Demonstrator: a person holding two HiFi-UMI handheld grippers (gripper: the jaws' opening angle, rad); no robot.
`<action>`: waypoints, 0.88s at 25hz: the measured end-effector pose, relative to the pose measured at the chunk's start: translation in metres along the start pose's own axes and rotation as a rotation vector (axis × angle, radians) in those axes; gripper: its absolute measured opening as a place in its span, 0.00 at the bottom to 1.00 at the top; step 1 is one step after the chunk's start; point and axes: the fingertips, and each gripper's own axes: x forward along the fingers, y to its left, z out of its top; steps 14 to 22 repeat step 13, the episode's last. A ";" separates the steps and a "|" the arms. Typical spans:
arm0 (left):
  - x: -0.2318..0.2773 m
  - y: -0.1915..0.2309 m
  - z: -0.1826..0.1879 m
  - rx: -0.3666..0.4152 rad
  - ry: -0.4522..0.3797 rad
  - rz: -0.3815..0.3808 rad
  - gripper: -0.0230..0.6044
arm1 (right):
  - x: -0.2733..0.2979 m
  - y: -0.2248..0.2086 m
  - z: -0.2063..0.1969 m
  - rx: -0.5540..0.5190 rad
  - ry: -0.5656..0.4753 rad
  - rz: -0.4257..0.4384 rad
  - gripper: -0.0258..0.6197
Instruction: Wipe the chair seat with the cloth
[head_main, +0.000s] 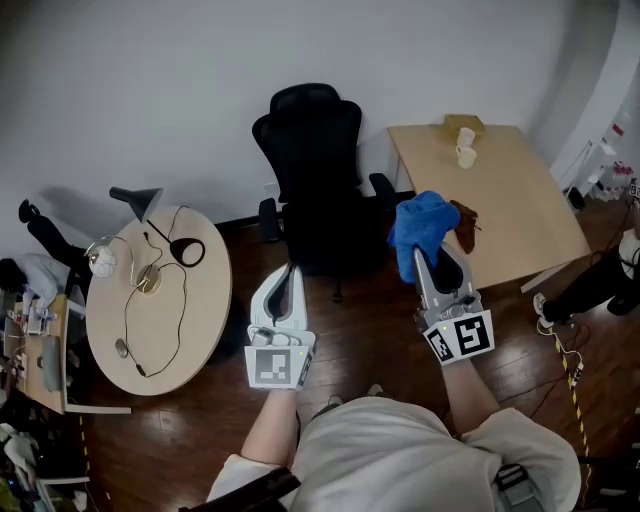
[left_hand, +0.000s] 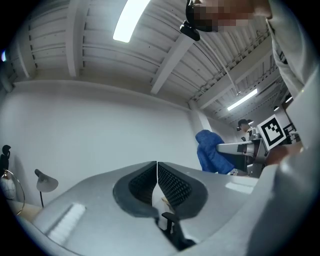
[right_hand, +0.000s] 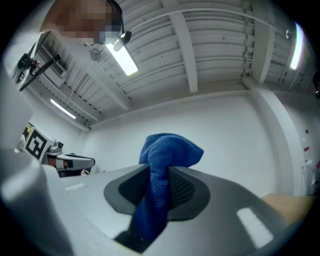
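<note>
A black office chair (head_main: 305, 150) stands against the white wall, its seat (head_main: 322, 240) just beyond both grippers. My right gripper (head_main: 420, 258) is shut on a bunched blue cloth (head_main: 420, 224), held raised in front of the chair's right armrest. In the right gripper view the cloth (right_hand: 169, 150) is pinched between the pads and puffs out above the right gripper (right_hand: 159, 175). My left gripper (head_main: 291, 274) is shut and holds nothing, near the seat's front left. Seen from the left gripper (left_hand: 157, 170), the cloth (left_hand: 210, 151) hangs to the right. Both grippers tilt up toward the ceiling.
A round wooden table (head_main: 205, 300) with a black lamp (head_main: 140, 200) and cables stands at left. At back right a rectangular wooden table (head_main: 520, 210) carries cups (head_main: 466, 148). Someone's legs (head_main: 595, 285) show at the right edge. Clutter lines the left edge.
</note>
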 end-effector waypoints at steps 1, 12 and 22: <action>-0.001 0.001 -0.001 -0.001 0.011 -0.001 0.04 | 0.002 -0.001 0.002 0.009 -0.003 -0.007 0.19; -0.017 -0.010 0.014 -0.034 -0.119 -0.044 0.04 | -0.023 0.015 -0.002 0.044 0.054 -0.060 0.19; -0.020 -0.009 0.019 -0.022 -0.160 -0.041 0.04 | -0.026 0.019 -0.001 0.045 0.061 -0.056 0.19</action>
